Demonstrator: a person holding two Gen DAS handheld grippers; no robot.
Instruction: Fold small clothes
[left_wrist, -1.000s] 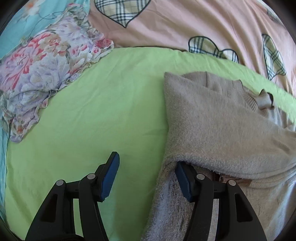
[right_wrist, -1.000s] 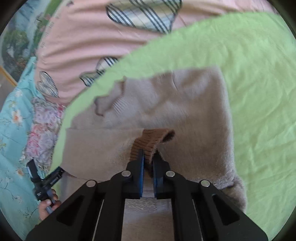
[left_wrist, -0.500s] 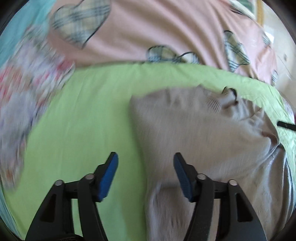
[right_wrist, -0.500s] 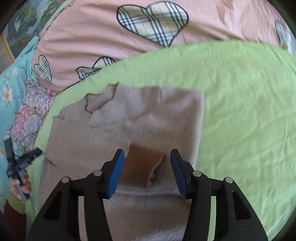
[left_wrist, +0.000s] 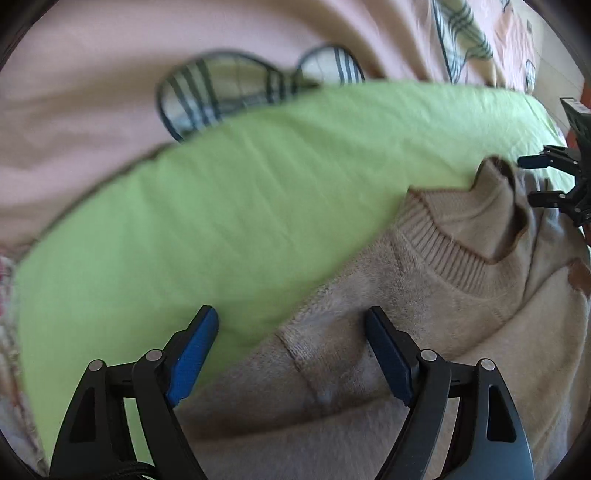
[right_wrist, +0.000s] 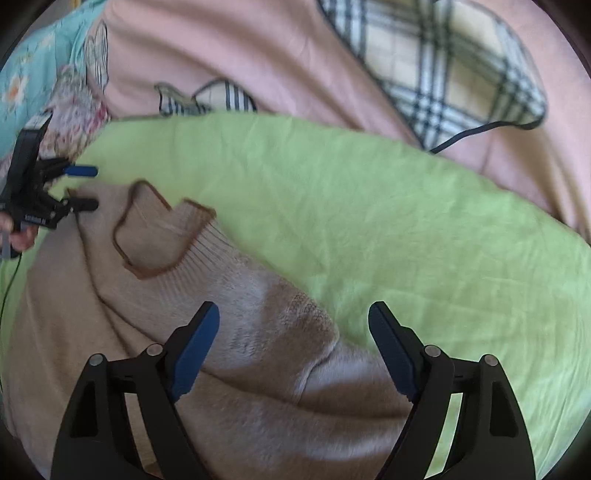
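I am holding my left hand-held gripper (left_wrist: 291, 347) and right hand-held gripper (right_wrist: 293, 341) over the beige sweater (right_wrist: 184, 332) on the green sheet (right_wrist: 369, 221); both have just been opening, gripping nothing.

Fuzzy knit sweater (left_wrist: 424, 332) on matt green cloth (left_wrist: 221, 206).

Bright daylight, motion blur, fisheye edges

A bed with a pink quilt (right_wrist: 280, 62) carries a green sheet (right_wrist: 388, 221); a beige sweater (right_wrist: 229, 354) lies directly on the sheet.
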